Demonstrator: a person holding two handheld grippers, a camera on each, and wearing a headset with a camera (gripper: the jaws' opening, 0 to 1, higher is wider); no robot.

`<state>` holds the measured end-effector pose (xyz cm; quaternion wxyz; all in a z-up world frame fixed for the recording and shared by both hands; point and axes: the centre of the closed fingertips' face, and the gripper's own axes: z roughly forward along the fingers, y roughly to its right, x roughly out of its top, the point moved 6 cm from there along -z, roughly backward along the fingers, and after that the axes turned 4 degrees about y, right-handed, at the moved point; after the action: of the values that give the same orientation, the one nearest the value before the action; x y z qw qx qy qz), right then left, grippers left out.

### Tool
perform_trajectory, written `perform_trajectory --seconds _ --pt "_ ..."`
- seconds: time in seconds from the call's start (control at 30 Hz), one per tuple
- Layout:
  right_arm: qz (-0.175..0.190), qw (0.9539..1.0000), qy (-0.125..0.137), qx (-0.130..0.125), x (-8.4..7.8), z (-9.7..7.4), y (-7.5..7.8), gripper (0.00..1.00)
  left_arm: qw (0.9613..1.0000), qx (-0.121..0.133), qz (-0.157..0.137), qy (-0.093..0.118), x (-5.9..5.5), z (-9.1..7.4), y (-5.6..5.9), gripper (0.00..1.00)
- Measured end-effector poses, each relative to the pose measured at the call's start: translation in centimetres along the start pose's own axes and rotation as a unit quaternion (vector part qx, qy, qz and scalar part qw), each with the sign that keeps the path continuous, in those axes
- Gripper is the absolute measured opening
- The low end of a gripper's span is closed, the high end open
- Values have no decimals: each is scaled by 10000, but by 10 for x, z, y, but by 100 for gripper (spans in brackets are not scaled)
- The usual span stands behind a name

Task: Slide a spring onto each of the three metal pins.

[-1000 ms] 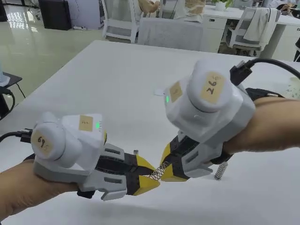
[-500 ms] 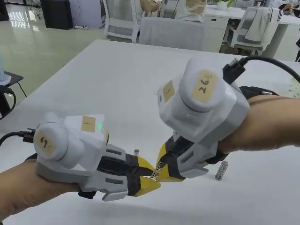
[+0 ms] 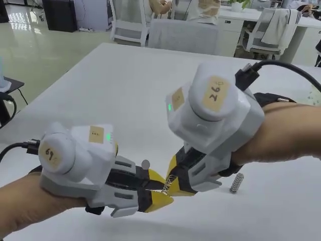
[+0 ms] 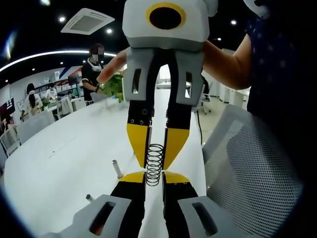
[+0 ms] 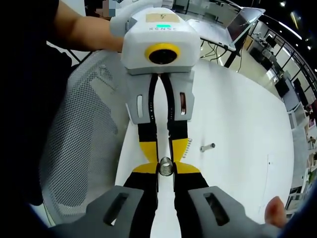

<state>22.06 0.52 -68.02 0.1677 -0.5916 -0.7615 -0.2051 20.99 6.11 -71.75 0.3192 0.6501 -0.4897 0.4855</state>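
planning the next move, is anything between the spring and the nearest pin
No loose thing, but the left hand-held gripper and right hand-held gripper both pinch the spring, and the left one's jaw sits between it and the pin.

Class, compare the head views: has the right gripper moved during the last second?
Yes. The right gripper has shifted slightly left, away from the loose spring beside it, which stayed put.

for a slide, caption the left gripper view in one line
Left gripper and right gripper, tip to tip, both grip one spring above a white table where a metal pin stands.
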Motion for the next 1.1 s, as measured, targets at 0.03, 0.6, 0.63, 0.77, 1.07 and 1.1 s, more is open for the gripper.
perform_trajectory --seconds 0.03,0.6,0.63,0.77,1.07,1.1 --pt "1 10000 -4 -6 0 0 0 8 10000 -1 -3 6 0 0 0 5" --pt "173 9996 -155 -188 -15 -7 7 8 9995 57 -319 29 -2 -7 -2 21" --pt "189 9995 -170 -207 -17 -8 7 8 9994 65 -340 25 -2 -7 -2 22" --pt "246 9992 -187 -238 -22 -10 8 8 9991 108 -404 -21 -4 -11 -4 28" --pt "310 9989 -226 -280 -29 -13 12 8 9987 304 -416 -62 -2 -28 -11 33" --pt "309 9989 -224 -287 -29 -13 12 8 9986 335 -411 -82 -3 -30 -11 34"
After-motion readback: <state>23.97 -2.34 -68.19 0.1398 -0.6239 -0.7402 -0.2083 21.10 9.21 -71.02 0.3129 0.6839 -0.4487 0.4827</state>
